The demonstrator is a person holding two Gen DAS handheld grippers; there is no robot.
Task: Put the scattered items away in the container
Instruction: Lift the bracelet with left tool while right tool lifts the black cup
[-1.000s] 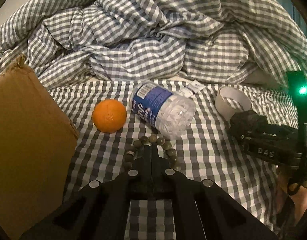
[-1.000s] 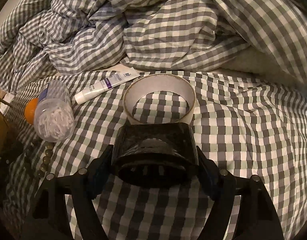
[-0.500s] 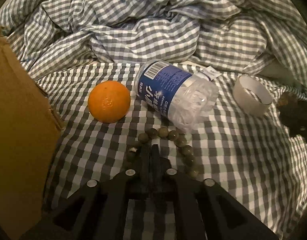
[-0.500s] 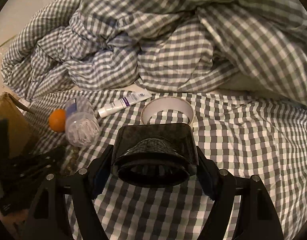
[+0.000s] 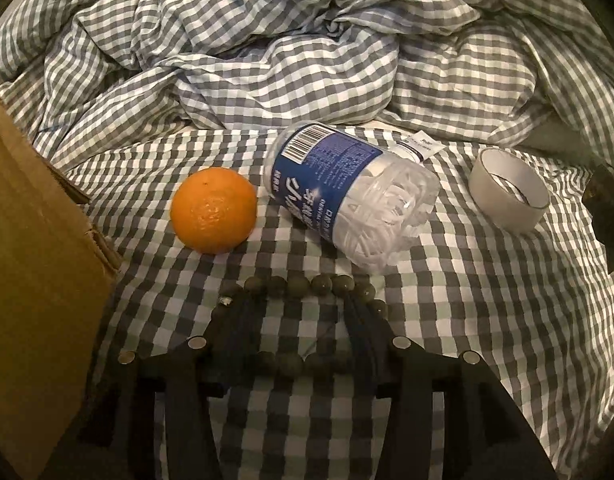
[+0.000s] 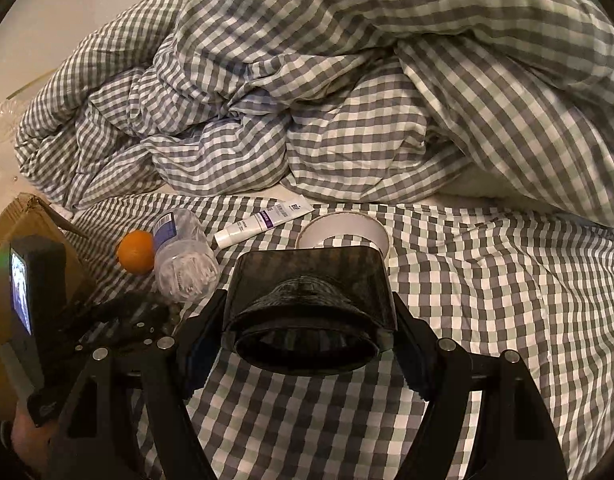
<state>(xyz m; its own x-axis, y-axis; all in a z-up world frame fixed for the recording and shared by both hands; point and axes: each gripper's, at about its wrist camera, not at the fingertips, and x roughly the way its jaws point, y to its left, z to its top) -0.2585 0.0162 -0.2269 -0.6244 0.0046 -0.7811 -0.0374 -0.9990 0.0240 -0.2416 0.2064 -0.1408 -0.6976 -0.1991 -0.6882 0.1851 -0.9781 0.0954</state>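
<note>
left gripper (image 5: 301,312): its jaws, together a second ago, have just been opening — the fingers now stand apart astride the bead bracelet (image 5: 303,286) at lower centre, pads not pressing on it.
bead bracelet: flat on the checked sheet (image 5: 487,320), its far arc just beyond the fingertips and its near beads between them; judged ready for a pinch, not yet gripped.
right gripper (image 6: 309,316): clamped on a dark glossy case (image 6: 309,280), and higher off the sheet than a second ago — the scene below looks smaller.
loose items: orange (image 5: 213,210) and floss-pick jar (image 5: 349,196) mid-frame, tape roll (image 5: 509,190) at right, tube (image 6: 263,220).
cardboard box (image 5: 35,280): left edge; interior hidden.
meaning: the case looks bound for the box next, the bracelet after it.
</note>
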